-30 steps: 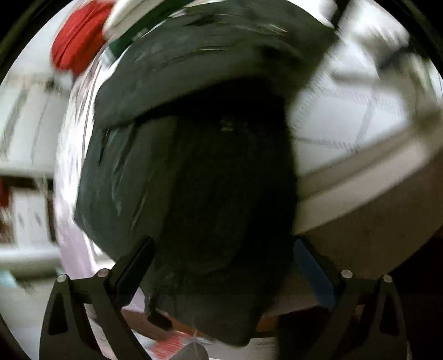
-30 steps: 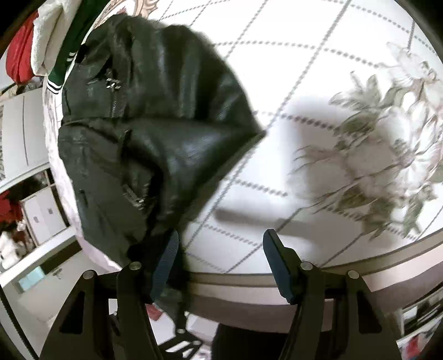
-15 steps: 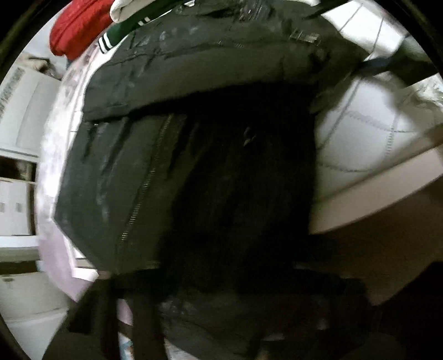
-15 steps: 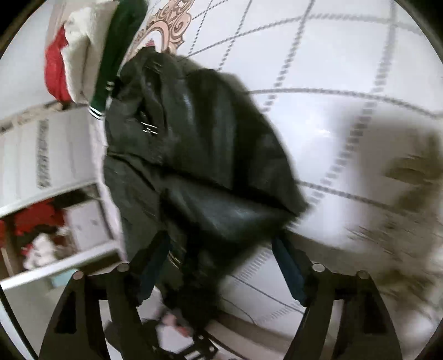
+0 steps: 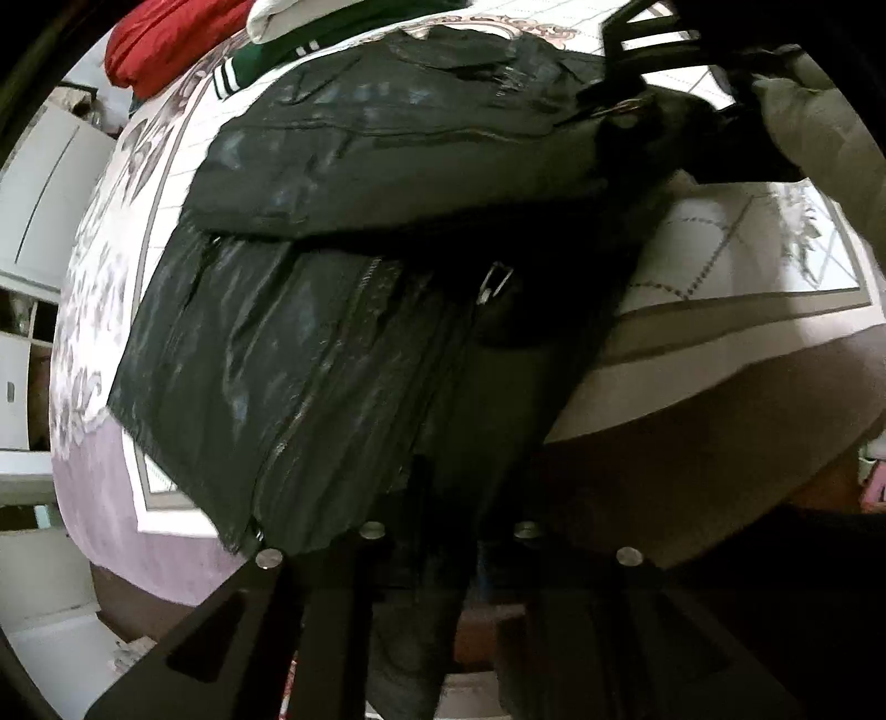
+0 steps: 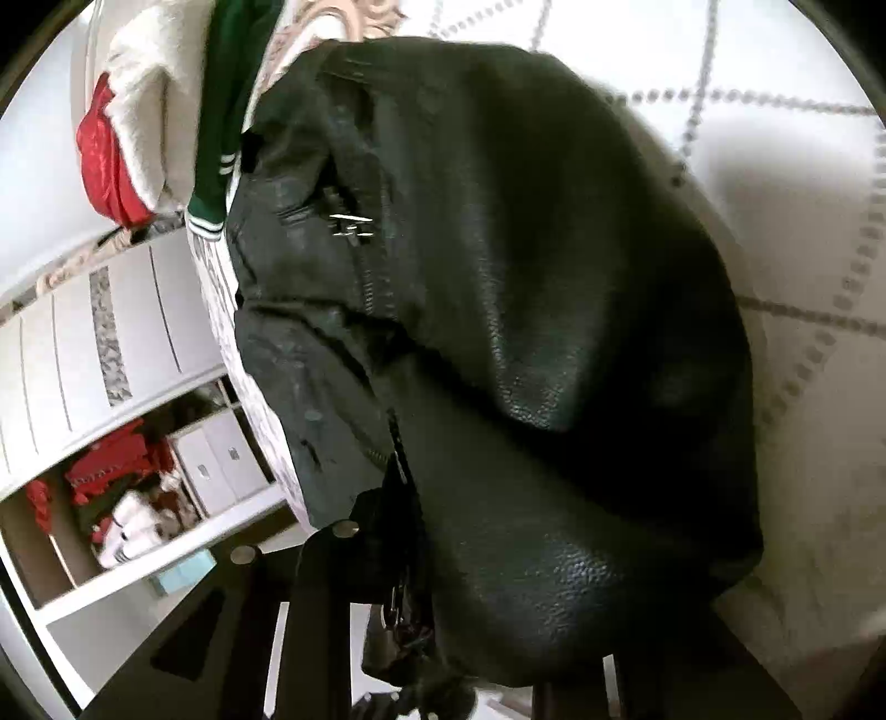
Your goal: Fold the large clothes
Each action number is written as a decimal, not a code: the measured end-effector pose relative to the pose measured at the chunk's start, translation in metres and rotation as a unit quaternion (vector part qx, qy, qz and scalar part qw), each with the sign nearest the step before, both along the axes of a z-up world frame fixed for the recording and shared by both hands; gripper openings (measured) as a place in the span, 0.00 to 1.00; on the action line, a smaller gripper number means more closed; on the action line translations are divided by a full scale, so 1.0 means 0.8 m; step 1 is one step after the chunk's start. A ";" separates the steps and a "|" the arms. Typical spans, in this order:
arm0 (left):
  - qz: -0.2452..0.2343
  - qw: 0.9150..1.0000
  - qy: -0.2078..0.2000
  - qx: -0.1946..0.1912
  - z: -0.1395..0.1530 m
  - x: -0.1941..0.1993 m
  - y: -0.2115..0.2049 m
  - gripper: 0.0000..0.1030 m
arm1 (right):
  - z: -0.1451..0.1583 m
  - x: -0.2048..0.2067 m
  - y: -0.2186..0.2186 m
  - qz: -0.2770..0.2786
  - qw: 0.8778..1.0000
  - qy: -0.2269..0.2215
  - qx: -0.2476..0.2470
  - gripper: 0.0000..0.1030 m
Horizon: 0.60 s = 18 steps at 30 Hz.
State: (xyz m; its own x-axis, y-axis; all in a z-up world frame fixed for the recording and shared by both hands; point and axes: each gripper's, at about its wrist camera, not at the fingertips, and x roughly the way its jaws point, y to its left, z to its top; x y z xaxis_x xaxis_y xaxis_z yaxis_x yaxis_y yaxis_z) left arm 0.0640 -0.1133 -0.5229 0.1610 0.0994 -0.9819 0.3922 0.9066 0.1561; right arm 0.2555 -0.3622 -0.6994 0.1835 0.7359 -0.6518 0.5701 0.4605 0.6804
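Left wrist view: the left gripper [image 5: 448, 559] sits at the bottom centre of the frame, and its jaws look clamped on the hem of the black leather jacket [image 5: 343, 310]. The fingertips themselves are buried in dark fabric, so I'm going by how close together the two arms are. From there the jacket spreads up and left across the middle of the frame, zipper [image 5: 310, 410] running diagonally, with a folded-over upper layer lying across it. It lies on a white bed cover [image 5: 736, 260] with a dotted diamond grid and grey flower prints, and its lower end hangs off the bed's edge towards the camera. At the upper right the right gripper [image 5: 637, 66] is visible, down at the far edge of the jacket, with a beige sleeve [image 5: 814, 127] behind it. At the top left sits a red garment [image 5: 166, 39] next to a green one with white stripes [image 5: 260, 55].

Right wrist view: the right gripper [image 6: 459, 653] is at the bottom of the frame, pretty much swallowed by leather. The jaws seem pinched on a bunched fold of the jacket [image 6: 526, 310], which bulges up and fills the centre. The bed cover [image 6: 803, 232] shows on the right. White cabinets [image 6: 99, 332] and open shelves holding red stuff [image 6: 105, 471] are on the left.
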 end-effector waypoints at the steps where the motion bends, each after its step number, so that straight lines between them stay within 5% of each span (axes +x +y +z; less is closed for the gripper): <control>1: 0.003 1.000 0.004 -0.006 0.004 -0.003 0.003 0.09 | 0.010 -0.007 -0.002 0.010 1.000 0.001 -0.006 0.22; 6: 0.014 0.999 0.023 -0.030 0.012 -0.015 0.011 0.09 | 0.025 -0.045 -0.020 0.037 0.999 0.023 -0.024 0.22; 10: 0.032 0.999 0.018 -0.037 0.022 0.001 0.022 0.07 | 0.036 -0.055 -0.018 0.007 0.999 0.040 -0.020 0.22; 18: 0.102 0.990 -0.038 -0.087 0.087 0.056 0.098 0.05 | 0.125 0.008 0.029 0.038 0.998 -0.011 -0.049 0.21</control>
State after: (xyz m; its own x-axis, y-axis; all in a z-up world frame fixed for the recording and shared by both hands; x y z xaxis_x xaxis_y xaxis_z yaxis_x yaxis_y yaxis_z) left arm 0.1089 -0.0353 -0.4534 0.2289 -0.0313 -0.9729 0.1910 0.9815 0.0134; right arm 0.2617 -0.3392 -0.5997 0.1452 0.6815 -0.7173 0.5166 0.5661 0.6424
